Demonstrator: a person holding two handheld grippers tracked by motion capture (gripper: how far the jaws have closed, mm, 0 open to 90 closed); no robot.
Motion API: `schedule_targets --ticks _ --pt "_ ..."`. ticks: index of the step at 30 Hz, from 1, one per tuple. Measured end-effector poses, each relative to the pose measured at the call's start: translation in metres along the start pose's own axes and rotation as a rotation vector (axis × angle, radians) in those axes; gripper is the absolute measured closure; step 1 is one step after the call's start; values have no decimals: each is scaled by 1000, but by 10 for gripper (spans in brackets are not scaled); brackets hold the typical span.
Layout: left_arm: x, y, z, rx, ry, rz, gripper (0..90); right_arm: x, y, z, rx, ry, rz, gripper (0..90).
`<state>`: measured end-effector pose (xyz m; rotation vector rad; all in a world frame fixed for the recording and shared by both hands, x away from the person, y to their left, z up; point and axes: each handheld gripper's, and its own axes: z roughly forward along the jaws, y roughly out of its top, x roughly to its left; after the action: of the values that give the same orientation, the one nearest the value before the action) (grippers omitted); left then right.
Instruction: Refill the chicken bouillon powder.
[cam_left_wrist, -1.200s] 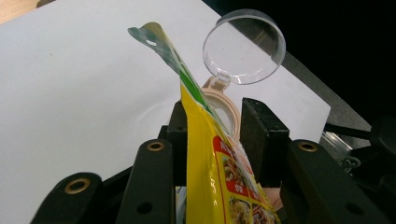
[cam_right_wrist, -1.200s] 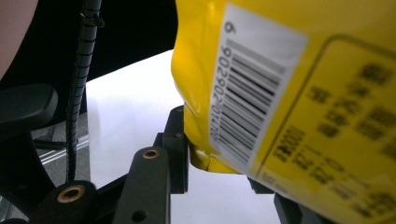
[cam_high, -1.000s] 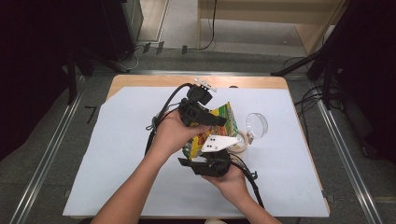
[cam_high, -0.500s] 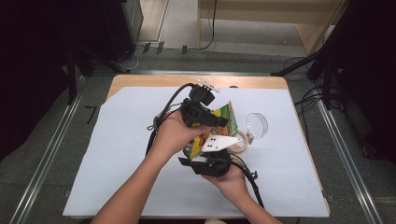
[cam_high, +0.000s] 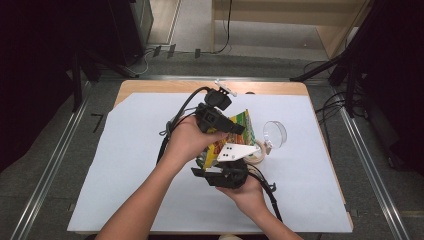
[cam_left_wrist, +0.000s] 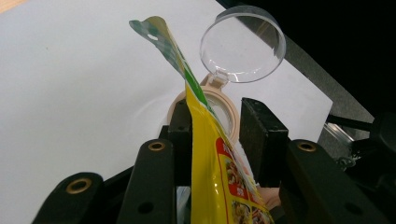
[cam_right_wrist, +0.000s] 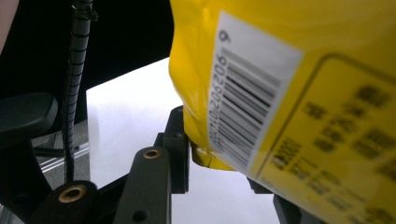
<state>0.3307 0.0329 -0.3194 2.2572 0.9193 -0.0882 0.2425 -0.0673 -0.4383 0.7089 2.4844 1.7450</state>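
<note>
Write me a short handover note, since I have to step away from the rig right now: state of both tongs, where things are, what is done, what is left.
Left tongs: the yellow snack pouch stands between the jaws, against one of them; whether they pinch it is unclear.
Right tongs: at the pouch's lower end, by the barcode; grip also unclear.
The pouch is held up over the white table cover, tilted toward the beige container.
Done: the container's clear flip lid stands open; the pouch top points at the mouth.
Left, likely: pour or feed the contents in, then shut the lid. Nothing visibly poured yet.
</note>
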Motion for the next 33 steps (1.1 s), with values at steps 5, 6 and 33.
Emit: schedule_targets --ticks 5,6,33 --pt "1 -1 0 -7 -4 1 669 0 1 -1 6 6 -4 677" --pt "1 -1 0 -11 -2 2 668 0 1 -1 8 8 0 677" --pt "4 -2 1 -30 -4 -7 672 -3 2 -1 30 8 -4 677"
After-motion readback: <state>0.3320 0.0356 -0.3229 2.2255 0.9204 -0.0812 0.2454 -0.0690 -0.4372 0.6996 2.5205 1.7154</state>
